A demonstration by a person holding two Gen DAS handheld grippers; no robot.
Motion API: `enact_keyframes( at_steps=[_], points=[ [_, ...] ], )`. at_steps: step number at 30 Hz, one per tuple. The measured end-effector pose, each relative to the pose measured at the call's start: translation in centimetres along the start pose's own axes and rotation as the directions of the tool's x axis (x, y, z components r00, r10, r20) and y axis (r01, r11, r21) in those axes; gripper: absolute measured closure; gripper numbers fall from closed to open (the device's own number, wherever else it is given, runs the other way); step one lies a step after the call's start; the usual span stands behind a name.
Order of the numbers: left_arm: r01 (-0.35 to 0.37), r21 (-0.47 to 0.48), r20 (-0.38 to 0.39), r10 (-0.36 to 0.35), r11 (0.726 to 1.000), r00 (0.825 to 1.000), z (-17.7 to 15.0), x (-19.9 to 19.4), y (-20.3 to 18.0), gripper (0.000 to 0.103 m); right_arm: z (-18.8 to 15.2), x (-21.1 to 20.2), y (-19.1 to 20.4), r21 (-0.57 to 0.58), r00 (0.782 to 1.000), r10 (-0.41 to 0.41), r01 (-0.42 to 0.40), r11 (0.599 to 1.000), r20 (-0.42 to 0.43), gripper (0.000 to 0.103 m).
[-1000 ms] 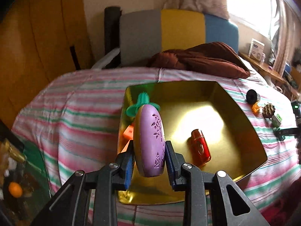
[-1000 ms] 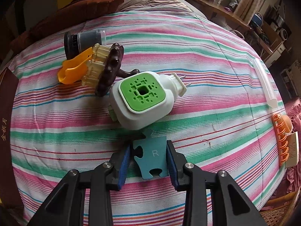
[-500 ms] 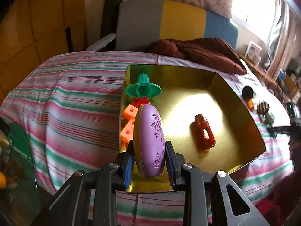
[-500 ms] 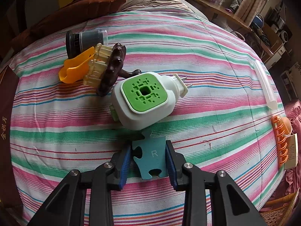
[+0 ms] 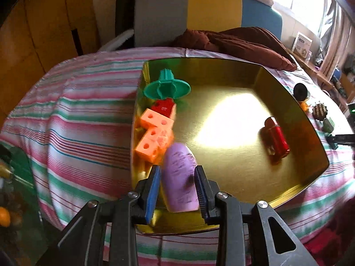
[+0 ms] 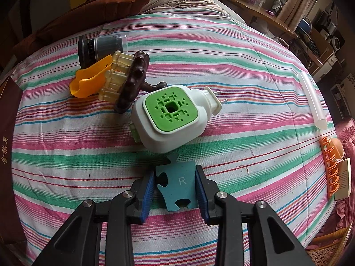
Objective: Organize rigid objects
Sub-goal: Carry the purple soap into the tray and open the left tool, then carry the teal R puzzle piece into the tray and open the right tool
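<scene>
left wrist view: my left gripper (image 5: pixel 177 188) has its jaws opening, with the blurred purple oval case (image 5: pixel 180 181) between them, seemingly loose of the pads, low over the near left corner of the gold tray (image 5: pixel 310 137). just beyond the case lie orange holed blocks (image 5: pixel 154 137), a red block (image 5: pixel 164 106) and a green funnel-shaped piece (image 5: pixel 166 87); a red lighter (image 5: pixel 277 139) lies to its right. my right gripper (image 6: pixel 175 186) is clenched on a teal puzzle piece (image 6: pixel 177 181) marked r, against the striped bedcover (image 6: pixel 244 88), with a white and green plug-in device (image 6: pixel 170 119) just beyond.
</scene>
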State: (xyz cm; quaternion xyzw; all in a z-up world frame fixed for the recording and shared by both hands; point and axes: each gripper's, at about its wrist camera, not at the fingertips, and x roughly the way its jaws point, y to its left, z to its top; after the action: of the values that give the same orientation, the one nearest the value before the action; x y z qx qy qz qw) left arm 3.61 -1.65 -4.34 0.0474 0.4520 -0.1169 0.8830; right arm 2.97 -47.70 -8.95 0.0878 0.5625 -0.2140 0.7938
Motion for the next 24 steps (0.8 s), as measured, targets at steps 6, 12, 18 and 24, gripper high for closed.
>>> enact_keyframes(
  at_steps=[6,12,18,24],
  points=[
    [-0.021,-0.012,0.027,0.021,1.000,0.999,-0.2,-1.1,0.4,0.069,0.0,-0.1,0.1,-0.007,1.000,-0.006,0.006,1.000,0.003,0.069],
    [-0.046,-0.037,0.092,0.049,0.998,0.995,0.4,-3.2,0.8,0.054,-0.3,-0.5,0.6,-0.019,1.000,0.020,-0.020,1.000,0.005,0.070],
    [-0.064,-0.060,0.127,0.071,0.996,0.989,0.9,-4.5,1.4,0.050,-0.9,-1.2,1.9,-0.053,0.993,0.115,-0.116,0.992,-0.014,0.070],
    [-0.081,-0.064,0.147,0.089,0.995,0.985,0.6,-5.2,1.7,0.050,-1.5,-2.6,4.1,-0.093,0.980,0.195,-0.199,0.976,-0.043,0.070]
  ],
)
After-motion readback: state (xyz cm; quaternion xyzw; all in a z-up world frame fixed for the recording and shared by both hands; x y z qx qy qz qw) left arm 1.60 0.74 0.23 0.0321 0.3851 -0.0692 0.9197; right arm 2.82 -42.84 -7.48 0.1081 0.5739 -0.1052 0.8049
